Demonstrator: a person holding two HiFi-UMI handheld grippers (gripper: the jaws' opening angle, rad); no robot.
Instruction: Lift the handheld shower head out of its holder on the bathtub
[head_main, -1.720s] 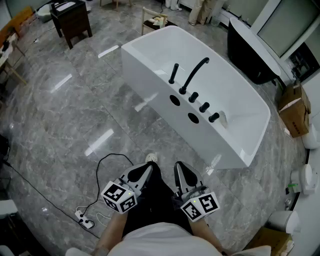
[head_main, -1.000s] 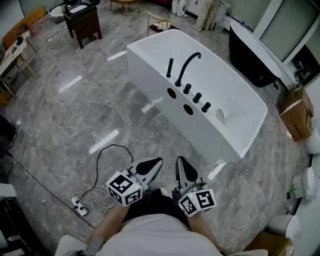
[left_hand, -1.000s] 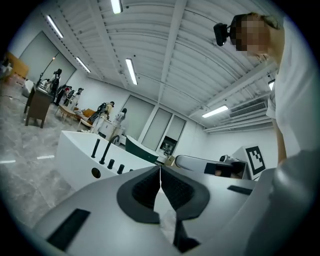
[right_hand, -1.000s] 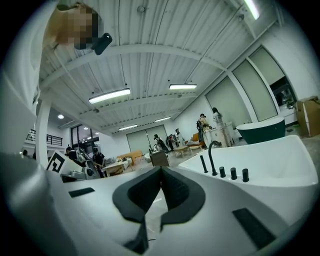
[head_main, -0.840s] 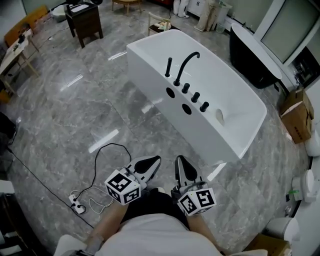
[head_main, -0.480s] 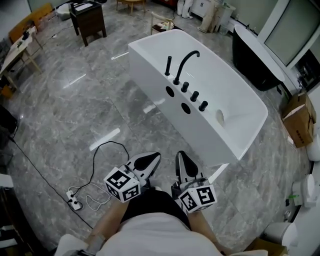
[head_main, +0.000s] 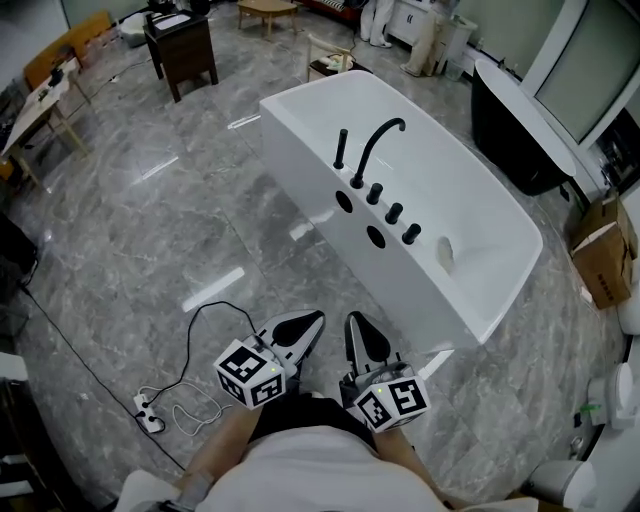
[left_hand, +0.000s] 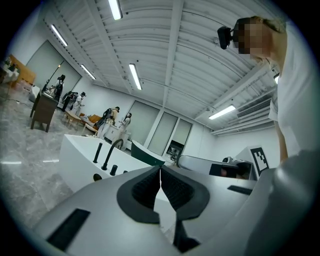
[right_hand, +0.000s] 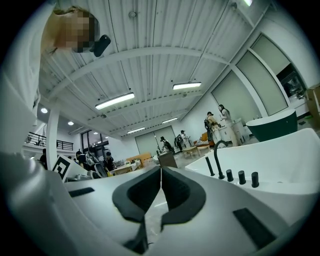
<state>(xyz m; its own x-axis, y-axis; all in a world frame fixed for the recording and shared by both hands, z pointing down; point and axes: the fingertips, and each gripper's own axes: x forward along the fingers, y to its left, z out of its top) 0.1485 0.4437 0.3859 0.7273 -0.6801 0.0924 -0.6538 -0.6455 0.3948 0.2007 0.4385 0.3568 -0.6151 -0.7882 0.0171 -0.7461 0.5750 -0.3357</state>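
Standing off from the white oval bathtub (head_main: 400, 290), both tools shut and empty.

Held side by side low in the head view: left tool (head_main: 315, 319) and right tool (head_main: 352, 320), each with jaws pressed together tip to tip, nothing between them, pointing over the grey marble-look floor (head_main: 150, 240) toward the tub. Well apart from the slim black handheld shower head (head_main: 341, 148), upright in its holder on the tub's near rim, at the left end of the black fittings. Just right of it, a tall curved black spout (head_main: 378, 148), then three short black knobs (head_main: 394, 211) in a row along the same rim. Left of the left tool, on the floor, a white power strip (head_main: 147, 423) with a looping black cable (head_main: 214, 309). Farther off, a dark wooden cabinet (head_main: 185, 45) and a black bathtub (head_main: 520, 130).
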